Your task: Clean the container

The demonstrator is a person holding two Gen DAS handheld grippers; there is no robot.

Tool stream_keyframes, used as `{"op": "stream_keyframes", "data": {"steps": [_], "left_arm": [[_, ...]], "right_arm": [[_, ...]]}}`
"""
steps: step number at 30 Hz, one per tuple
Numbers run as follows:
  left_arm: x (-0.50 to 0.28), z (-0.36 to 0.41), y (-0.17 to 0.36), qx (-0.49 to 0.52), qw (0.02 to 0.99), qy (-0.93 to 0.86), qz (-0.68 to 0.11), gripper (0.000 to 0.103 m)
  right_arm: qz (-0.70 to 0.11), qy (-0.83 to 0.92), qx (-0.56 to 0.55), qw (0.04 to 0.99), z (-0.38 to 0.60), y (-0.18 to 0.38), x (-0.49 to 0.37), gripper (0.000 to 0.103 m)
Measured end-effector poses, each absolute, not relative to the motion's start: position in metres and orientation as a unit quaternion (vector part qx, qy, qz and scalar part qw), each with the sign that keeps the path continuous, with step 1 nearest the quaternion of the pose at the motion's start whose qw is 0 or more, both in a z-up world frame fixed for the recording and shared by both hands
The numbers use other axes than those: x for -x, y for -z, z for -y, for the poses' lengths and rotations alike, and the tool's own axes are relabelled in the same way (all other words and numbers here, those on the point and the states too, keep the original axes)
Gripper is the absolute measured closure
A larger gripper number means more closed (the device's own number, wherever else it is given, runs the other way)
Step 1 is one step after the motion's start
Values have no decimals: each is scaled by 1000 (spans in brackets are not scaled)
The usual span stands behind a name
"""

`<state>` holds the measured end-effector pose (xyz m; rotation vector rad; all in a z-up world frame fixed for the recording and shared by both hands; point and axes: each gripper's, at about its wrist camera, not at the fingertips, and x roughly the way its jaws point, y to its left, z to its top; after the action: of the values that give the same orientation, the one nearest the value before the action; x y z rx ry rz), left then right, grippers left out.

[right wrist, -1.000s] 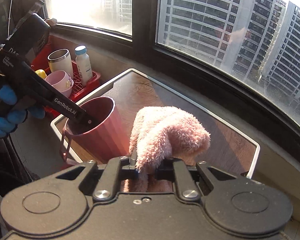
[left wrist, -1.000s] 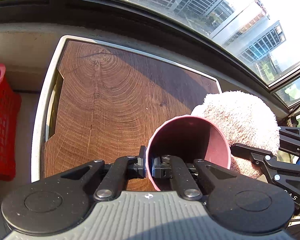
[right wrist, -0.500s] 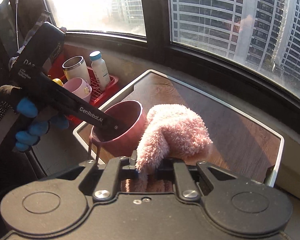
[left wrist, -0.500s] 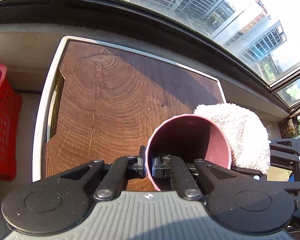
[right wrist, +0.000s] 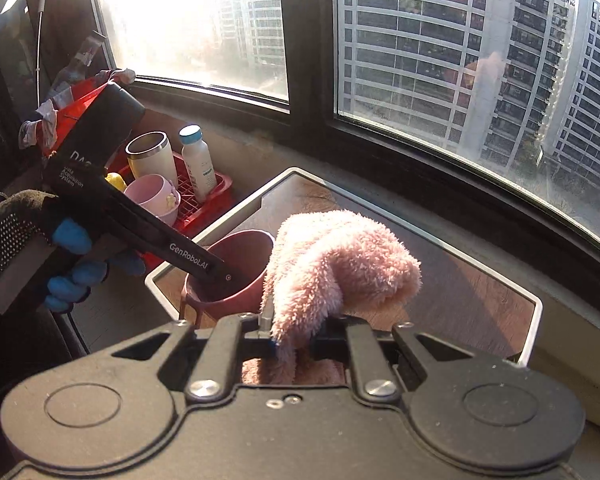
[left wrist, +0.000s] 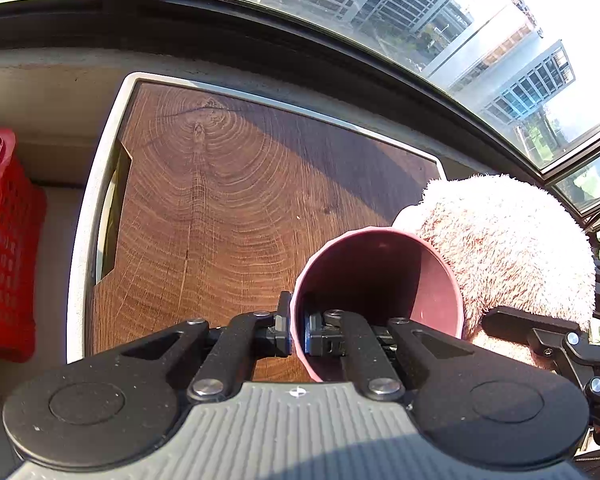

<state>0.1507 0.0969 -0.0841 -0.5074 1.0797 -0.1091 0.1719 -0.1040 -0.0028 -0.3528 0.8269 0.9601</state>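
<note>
A dark red cup (left wrist: 380,280) with a handle hangs tilted above the wooden board, its mouth facing away from the left wrist camera. My left gripper (left wrist: 297,332) is shut on the cup's wall, one finger inside and one outside. The same cup (right wrist: 236,276) shows in the right wrist view, left of a fluffy pink cloth (right wrist: 340,268). My right gripper (right wrist: 292,340) is shut on that cloth. The cloth (left wrist: 508,248) bulges just right of the cup's rim and presses against its outside.
A wooden board (left wrist: 228,208) with a pale rim lies under the window. A red basket (right wrist: 204,200) left of it holds a steel tumbler (right wrist: 152,160), a white bottle (right wrist: 198,164) and a pink mug (right wrist: 156,196). A gloved hand (right wrist: 64,256) holds the left gripper.
The pink cloth dropped low beside the cup half a second ago and has risen again against its right side. The right wrist camera has drawn back; the cup looks smaller.
</note>
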Motion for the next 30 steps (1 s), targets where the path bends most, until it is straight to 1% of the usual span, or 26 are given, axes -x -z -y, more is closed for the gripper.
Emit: {"op": "stream_keyframes", "data": {"steps": [9,16,20,25,30], "left_arm": [[-150,-95,84,239,826,49,-508,98],[-149,-98,85,244,825,50,-508,98],[-149,-101,86,247,823,48,-509,98],[-149,-98,84,242,825,46,-509,98],[-149,-97,84,241,825,46,-509,98]], "right_arm": [[-394,-447,180,782,90,17,-170,90],[-404,-427,235,774,87,41,-170,91],[-389,-426,231,784,97,28,-171,91],[-370,-445,183,794,106,0,-171,91],[-376,-457,165,789,101,0,-168,91]]}}
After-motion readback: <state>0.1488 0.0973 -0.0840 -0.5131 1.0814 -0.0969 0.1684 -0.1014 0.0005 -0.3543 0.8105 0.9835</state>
